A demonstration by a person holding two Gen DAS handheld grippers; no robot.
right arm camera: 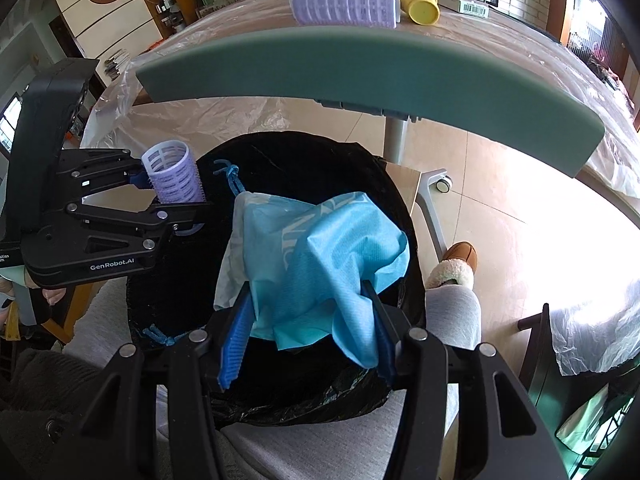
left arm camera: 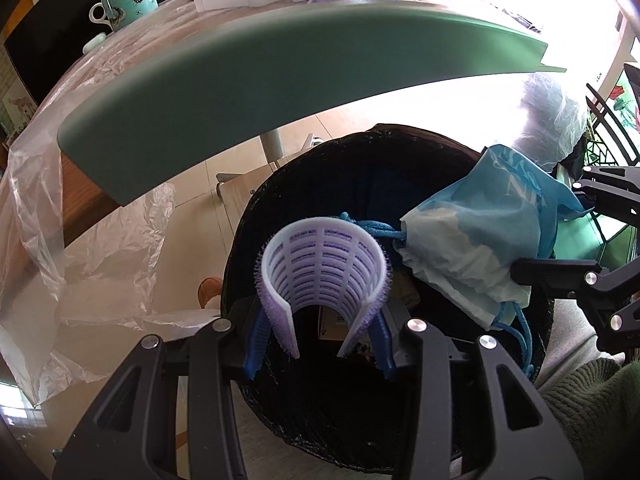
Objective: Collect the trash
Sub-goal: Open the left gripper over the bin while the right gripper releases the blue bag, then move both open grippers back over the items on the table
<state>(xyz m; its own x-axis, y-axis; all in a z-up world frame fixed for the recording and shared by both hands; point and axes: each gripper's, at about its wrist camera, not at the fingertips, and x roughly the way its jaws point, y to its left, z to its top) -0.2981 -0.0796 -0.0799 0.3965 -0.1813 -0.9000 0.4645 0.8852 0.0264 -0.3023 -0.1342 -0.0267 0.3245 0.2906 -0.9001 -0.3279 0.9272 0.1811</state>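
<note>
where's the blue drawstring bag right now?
Blue drawstring bag is pinched in the right gripper, over the black-lined bin, right of the left gripper's purple roller.

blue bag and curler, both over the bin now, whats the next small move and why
Probably open both grippers. The left gripper holds the purple hair curler and the right gripper the blue drawstring bag, both above the black-lined trash bin, so each should drop in.

The left hand-held gripper [left arm camera: 320,340] clamps a purple hair roller [left arm camera: 324,276] over the black-lined trash bin [left arm camera: 304,412]. Beside it, the right hand-held gripper [left arm camera: 520,276] pinches a blue drawstring bag [left arm camera: 480,236].
</note>
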